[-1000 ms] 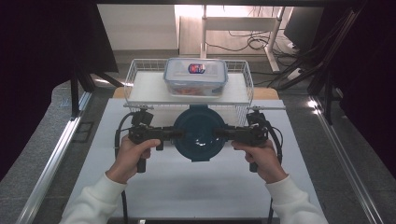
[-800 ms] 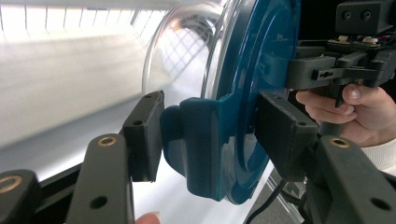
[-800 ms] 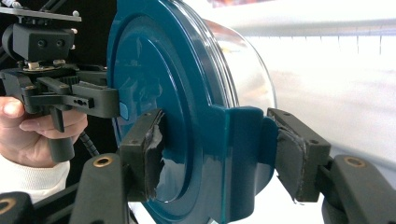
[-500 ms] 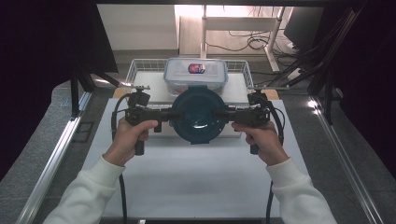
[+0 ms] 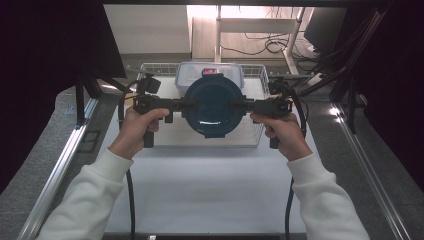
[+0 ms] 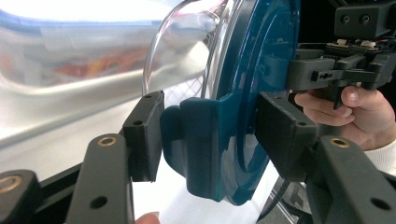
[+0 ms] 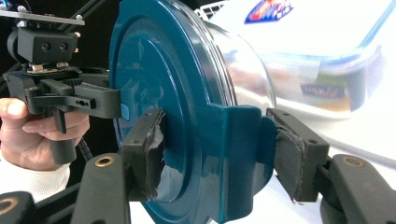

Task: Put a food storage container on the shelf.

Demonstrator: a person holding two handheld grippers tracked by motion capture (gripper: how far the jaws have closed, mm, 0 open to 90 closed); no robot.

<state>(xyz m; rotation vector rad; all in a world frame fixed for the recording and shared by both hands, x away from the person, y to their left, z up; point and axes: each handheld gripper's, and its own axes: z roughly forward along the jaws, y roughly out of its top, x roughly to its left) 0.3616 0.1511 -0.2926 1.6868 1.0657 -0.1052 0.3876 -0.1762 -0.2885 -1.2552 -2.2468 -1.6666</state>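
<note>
A round glass container with a dark teal lid (image 5: 214,106) hangs level in the air between both grippers, above the near part of the wire basket (image 5: 150,70). My left gripper (image 5: 186,105) is shut on the side tab at the lid's left edge; up close its pads (image 6: 144,135) clamp the teal tab (image 6: 205,140), with the glass bowl (image 6: 187,42) behind. My right gripper (image 5: 241,106) is shut on the opposite tab (image 7: 233,154), one pad (image 7: 147,154) against the lid face (image 7: 159,79).
A rectangular clear plastic box with a blue-rimmed lid (image 5: 210,71) sits in the wire basket behind the held container. White tabletop (image 5: 210,185) spreads in front of the basket. Metal rails (image 5: 60,165) run along both table sides, and cables lie on the floor beyond.
Both hands have lifted the round container off the table and carried it away from the person, so it now overlaps the basket and the rectangular box. The grips have not changed.
</note>
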